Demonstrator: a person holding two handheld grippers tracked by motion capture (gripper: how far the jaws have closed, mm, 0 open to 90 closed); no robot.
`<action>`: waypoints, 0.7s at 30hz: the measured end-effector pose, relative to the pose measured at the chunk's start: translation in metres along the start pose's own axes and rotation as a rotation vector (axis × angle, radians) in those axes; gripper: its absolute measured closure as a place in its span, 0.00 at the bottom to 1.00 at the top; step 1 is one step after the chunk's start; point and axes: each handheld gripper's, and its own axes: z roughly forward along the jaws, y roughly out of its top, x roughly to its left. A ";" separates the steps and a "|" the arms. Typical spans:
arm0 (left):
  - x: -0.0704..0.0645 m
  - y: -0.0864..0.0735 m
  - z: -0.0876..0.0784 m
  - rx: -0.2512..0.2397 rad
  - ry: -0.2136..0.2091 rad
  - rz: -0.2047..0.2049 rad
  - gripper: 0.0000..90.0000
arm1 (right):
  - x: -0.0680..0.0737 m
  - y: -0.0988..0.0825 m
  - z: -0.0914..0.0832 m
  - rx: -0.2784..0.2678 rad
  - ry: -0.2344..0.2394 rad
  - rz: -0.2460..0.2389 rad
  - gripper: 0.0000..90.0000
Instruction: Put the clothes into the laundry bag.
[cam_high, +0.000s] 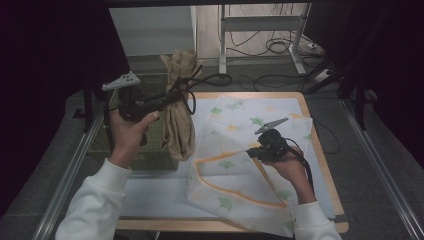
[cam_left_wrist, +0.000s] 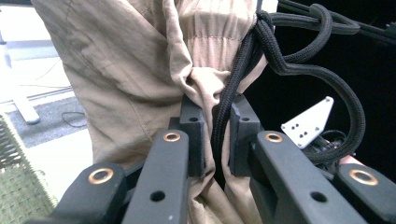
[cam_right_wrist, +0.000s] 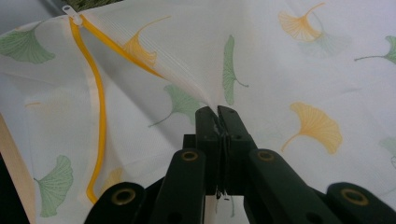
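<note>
**Trousers up, bag held open: loading step in hand**

I've got the left gripper (cam_high: 172, 95) clamped on a bunched fold of the tan garment (cam_high: 179, 125); in the left gripper view the jaws stand narrow, with cloth and a strand of black cable (cam_left_wrist: 243, 79) pinched between them. The garment hangs upright, lifted over the left edge of the table (cam_high: 320, 150), just beside the green basket (cam_high: 150, 145). My right gripper (cam_high: 251, 151) has its jaws tight together on the thin fabric of the ginkgo-print laundry bag (cam_high: 235, 180), tenting the top layer so the orange zipper (cam_right_wrist: 95, 116) edge gapes toward the garment.

My read: this is the carry-over, with stuffing not yet begun. Next calls for 2 things: swing the garment's lower end to the zipper mouth, and keep the right side lifted so the opening doesn't collapse. Snagging that cable is my worry.
</note>
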 end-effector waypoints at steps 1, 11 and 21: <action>-0.001 0.000 0.001 0.002 -0.003 0.004 0.88 | 0.000 0.000 0.000 0.000 0.000 0.000 0.96; -0.012 -0.002 0.009 0.013 -0.040 0.007 0.88 | 0.000 0.000 0.000 -0.002 0.001 -0.003 0.96; -0.020 -0.008 0.016 0.025 -0.081 0.009 0.88 | -0.001 0.000 -0.001 -0.006 0.001 0.000 0.96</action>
